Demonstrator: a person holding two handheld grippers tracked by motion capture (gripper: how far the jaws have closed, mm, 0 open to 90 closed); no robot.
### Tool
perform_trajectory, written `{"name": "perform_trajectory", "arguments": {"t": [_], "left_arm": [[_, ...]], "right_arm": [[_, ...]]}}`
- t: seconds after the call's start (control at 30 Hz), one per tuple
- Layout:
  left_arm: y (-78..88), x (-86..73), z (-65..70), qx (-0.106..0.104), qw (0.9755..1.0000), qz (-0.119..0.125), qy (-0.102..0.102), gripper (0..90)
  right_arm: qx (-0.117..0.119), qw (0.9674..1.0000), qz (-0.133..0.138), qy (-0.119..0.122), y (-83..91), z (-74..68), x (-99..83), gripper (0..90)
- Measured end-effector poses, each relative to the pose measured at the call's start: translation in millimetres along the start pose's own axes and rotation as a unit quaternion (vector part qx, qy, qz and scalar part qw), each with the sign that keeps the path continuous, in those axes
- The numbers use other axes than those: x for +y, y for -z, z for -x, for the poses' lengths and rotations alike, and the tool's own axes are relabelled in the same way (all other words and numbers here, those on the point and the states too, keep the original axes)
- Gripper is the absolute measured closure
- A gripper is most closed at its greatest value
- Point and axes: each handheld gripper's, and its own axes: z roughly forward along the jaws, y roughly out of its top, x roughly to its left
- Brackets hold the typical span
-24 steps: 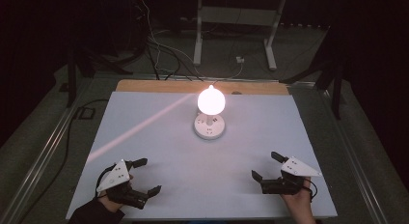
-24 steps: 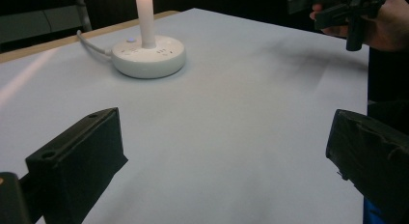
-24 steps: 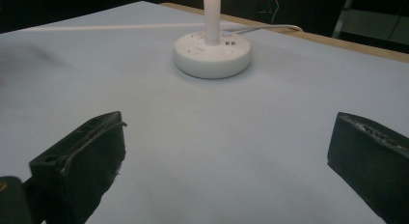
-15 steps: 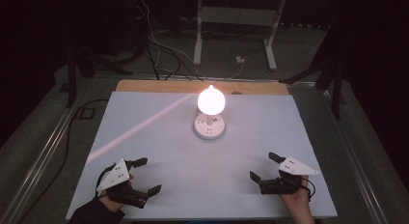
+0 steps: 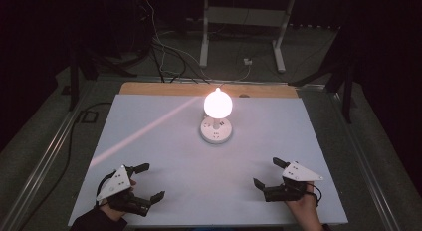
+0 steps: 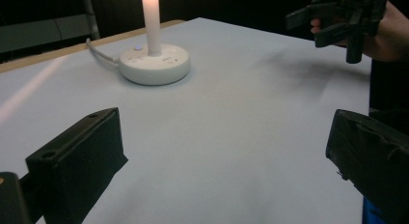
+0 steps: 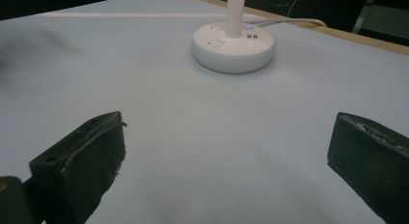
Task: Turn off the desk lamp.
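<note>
Both tools (image 5: 149, 181) (image 5: 267, 173) gape near lamp (image 5: 217, 116).

High view: overhead, near side, facing forward over the white table sheet (image 5: 164, 141). Gripper views: low, close to the sheet, each facing the round white lamp base (image 6: 154, 63) they share.

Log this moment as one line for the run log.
lamp: lit, upright mid-table, untouched | left gripper: open, empty, near table edge | right gripper: open, empty, near table edge
</note>
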Motion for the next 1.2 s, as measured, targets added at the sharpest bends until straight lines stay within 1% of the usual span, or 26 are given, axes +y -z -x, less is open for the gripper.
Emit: {"name": "perform_trajectory", "arguments": {"t": [0.07, 0.2, 0.23, 0.3, 0.37, 0.4, 0.47, 0.5, 0.63, 0.7, 0.83, 0.97, 1.03, 1.1, 1.17, 1.2], "left_arm": [[1.1, -0.4, 0.2, -0.001, 1.0000, -0.002, -0.002, 0.5], [1.3, -0.2, -0.8, 0.000, 1.0000, 0.004, 0.003, 0.5], [1.5, -0.5, -1.1, 0.001, 0.9999, 0.008, 0.006, 0.6], [2.5, -0.5, -1.5, 0.003, 0.9999, 0.010, 0.006, 0.5], [4.0, -0.7, -1.9, 0.005, 0.9999, 0.015, 0.002, 0.5], [4.5, -0.8, -2.3, 0.008, 0.9998, 0.016, 0.004, 0.6], [4.9, -0.8, -3.0, 0.009, 0.9998, 0.017, 0.007, 0.6], [4.5, -0.8, -3.3, 0.008, 0.9998, 0.018, 0.010, 0.6], [2.7, -0.6, -2.7, 0.004, 0.9999, 0.015, 0.007, 0.6], [2.2, -0.3, -2.4, 0.003, 0.9998, 0.016, 0.007, 0.6], [1.7, 0.2, -2.3, 0.004, 0.9998, 0.018, 0.008, 0.6], [0.4, 0.5, -2.6, 0.003, 0.9998, 0.016, 0.007, 0.6], [0.7, 0.3, -2.2, 0.004, 0.9999, 0.013, 0.006, 0.6], [1.2, 0.2, -1.9, 0.005, 0.9999, 0.012, 0.003, 0.5], [1.0, 0.2, -2.3, 0.002, 0.9999, 0.013, 0.007, 0.5], [0.6, 0.2, -2.5, 0.001, 0.9999, 0.013, 0.007, 0.5]], "right_arm": [[-0.002, 1.0000, 0.005, -0.001, 0.0, -0.8, 1.5, 0.0], [-0.004, 0.9999, 0.010, -0.003, 0.0, -0.7, 2.7, 0.0], [-0.005, 0.9999, 0.013, -0.008, 0.0, 0.5, 3.4, 0.0], [-0.011, 0.9997, 0.015, -0.012, -0.6, 1.3, 4.1, 0.0], [-0.009, 0.9996, 0.010, -0.024, -2.2, 2.3, 3.9, 0.0], [-0.011, 0.9995, 0.009, -0.027, -2.5, 2.6, 3.6, 0.0], [-0.014, 0.9995, 0.013, -0.026, -1.8, 2.1, 4.5, 0.0], [-0.021, 0.9994, 0.017, -0.023, -0.9, 1.9, 5.3, 0.0], [-0.032, 0.9990, 0.027, -0.015, 0.4, 4.4, 8.8, 0.0], [-0.033, 0.9987, 0.035, -0.018, -0.3, 6.9, 11.9, 0.0], [-0.049, 0.9976, 0.043, -0.022, -2.8, 11.1, 18.8, 0.0], [-0.050, 0.9974, 0.047, -0.023, -4.4, 12.7, 26.1, 0.0], [-0.050, 0.9970, 0.054, -0.023, -5.9, 13.4, 31.8, 0.0], [-0.047, 0.9971, 0.057, -0.019, -9.5, 14.1, 37.4, 0.0], [-0.043, 0.9974, 0.057, -0.013, -14.4, 14.7, 42.0, 0.0], [-0.039, 0.9976, 0.055, -0.014, -17.1, 15.0, 44.0, 0.0]]}}
